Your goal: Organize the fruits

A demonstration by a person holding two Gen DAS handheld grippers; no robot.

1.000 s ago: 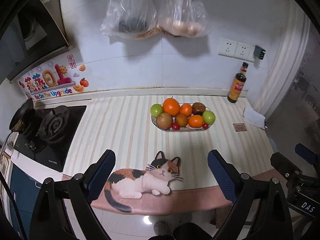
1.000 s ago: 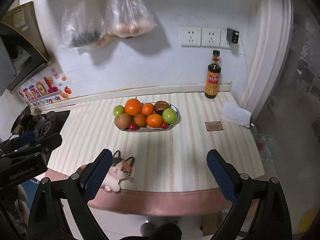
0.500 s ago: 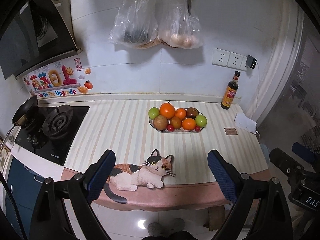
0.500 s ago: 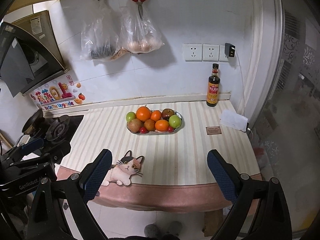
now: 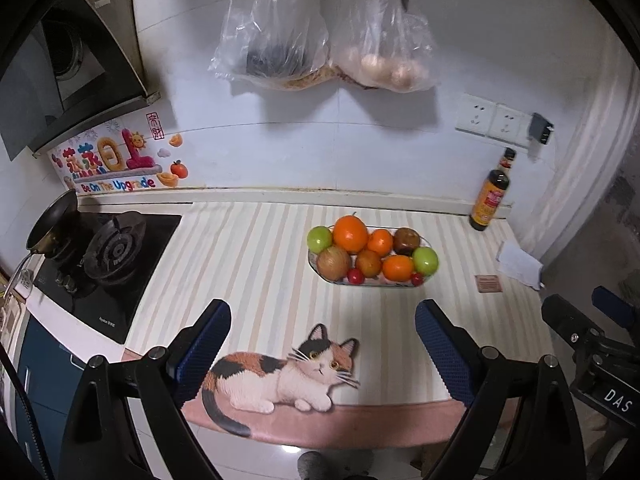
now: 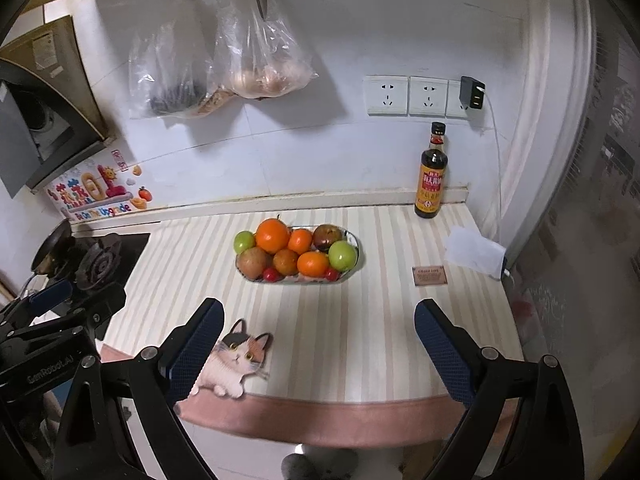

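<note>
An oval glass dish (image 5: 429, 243) (image 6: 355, 245) stands mid-counter on a striped mat, piled with fruit: a big orange (image 5: 351, 234) (image 6: 272, 235), smaller oranges, green apples (image 5: 425, 260) (image 6: 342, 255), brown fruits and small red ones. My left gripper (image 5: 322, 342) hangs open over the mat's front edge, short of the dish, nothing between its fingers. My right gripper (image 6: 318, 340) is also open and empty, at a similar distance from the dish.
A gas stove (image 5: 114, 248) with a small pan (image 5: 54, 222) is at the left. A dark sauce bottle (image 6: 431, 174) stands at the back right, a white cloth (image 6: 472, 252) and brown card (image 6: 429, 275) beside it. Plastic bags (image 6: 260, 60) and scissors hang on the wall.
Both views drew back from the counter half a second ago, then came forward again; the fruit dish sits about as near as at first. Jaws stayed open.
</note>
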